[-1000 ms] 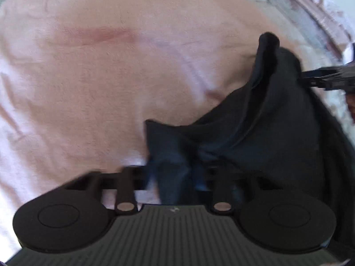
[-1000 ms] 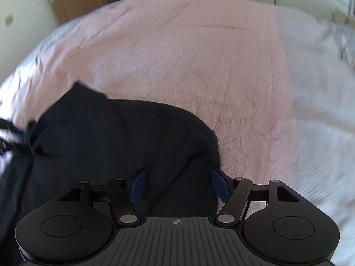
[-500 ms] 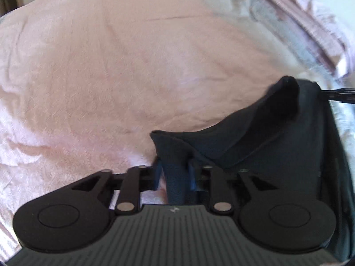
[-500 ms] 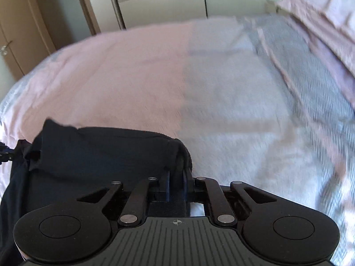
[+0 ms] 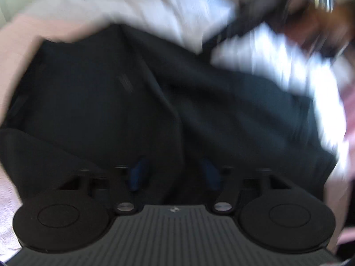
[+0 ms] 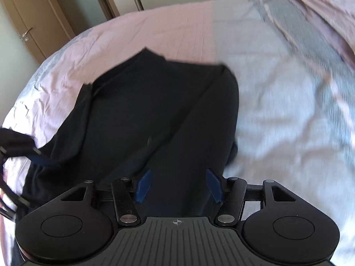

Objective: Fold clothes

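A dark garment (image 6: 155, 115) lies spread on a pink bedspread (image 6: 277, 88). The right gripper (image 6: 177, 185) hovers over its near edge, blue fingers spread, holding nothing. The left gripper (image 5: 172, 175), in a blurred view, is likewise spread above the cloth.

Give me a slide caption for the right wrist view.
Right gripper open above a dark garment spread on the pink bedspread.
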{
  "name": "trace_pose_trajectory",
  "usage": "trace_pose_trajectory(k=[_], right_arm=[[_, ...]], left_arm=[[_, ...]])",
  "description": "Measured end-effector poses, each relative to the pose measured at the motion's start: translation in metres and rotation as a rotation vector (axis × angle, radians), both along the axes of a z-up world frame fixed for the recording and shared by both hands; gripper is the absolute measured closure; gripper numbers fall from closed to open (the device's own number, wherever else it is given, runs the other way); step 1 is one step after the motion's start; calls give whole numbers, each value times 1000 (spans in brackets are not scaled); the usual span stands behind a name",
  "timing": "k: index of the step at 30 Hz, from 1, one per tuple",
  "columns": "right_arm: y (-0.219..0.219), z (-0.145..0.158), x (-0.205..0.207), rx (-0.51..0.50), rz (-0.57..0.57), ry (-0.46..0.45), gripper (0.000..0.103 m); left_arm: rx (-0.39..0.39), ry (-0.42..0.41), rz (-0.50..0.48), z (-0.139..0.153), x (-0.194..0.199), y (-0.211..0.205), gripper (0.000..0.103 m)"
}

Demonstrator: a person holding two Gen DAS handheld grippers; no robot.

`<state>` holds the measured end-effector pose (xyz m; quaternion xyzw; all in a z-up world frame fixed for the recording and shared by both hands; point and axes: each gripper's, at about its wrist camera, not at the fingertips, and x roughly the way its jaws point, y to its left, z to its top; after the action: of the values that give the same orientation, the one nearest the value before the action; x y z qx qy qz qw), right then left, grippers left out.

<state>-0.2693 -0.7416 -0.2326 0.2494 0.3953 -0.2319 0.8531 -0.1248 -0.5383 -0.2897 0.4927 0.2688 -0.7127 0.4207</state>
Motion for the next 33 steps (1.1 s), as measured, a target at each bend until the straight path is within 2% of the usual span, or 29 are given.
trace_pose_trajectory(k=[2, 4, 6, 9, 13, 16, 19, 23, 25, 27, 29, 31, 33], right_arm=[[15, 3, -1, 8, 12, 7, 44], [30, 5, -2, 15, 24, 14, 44], [45, 8, -3, 23, 36, 20, 44], [67, 12, -5, 34, 54, 31, 44], [97, 17, -7, 50, 77, 44, 44], [127, 21, 25, 69, 122, 17, 44], [168, 24, 72, 77, 198, -8, 44], [224, 22, 135, 62, 237, -8, 44], [242, 16, 168, 63, 233, -7, 44], [253, 5, 203, 71, 220, -13, 43], [261, -6, 232, 104, 196, -18, 43], [261, -14, 256, 112, 127, 1, 43], [261, -13, 270, 85, 78, 9, 43]], left_arm=[[-59, -36, 13, 12, 6, 9, 99], [-121, -15, 99, 45, 36, 25, 99], [-182, -14, 179, 86, 76, 47, 100], [-233, -77, 306, 133, 143, 89, 100], [-248, -186, 481, 160, 236, 142, 100], [-246, -219, 555, 159, 293, 167, 100], [-268, -187, 639, 148, 348, 185, 96], [-304, -107, 799, 132, 428, 210, 93], [-305, -30, 840, 127, 452, 223, 91], [-316, 51, 816, 126, 458, 238, 77], [-312, 114, 766, 115, 439, 235, 61], [-300, 188, 719, 99, 413, 227, 53], [-274, 295, 719, 79, 381, 209, 49]])
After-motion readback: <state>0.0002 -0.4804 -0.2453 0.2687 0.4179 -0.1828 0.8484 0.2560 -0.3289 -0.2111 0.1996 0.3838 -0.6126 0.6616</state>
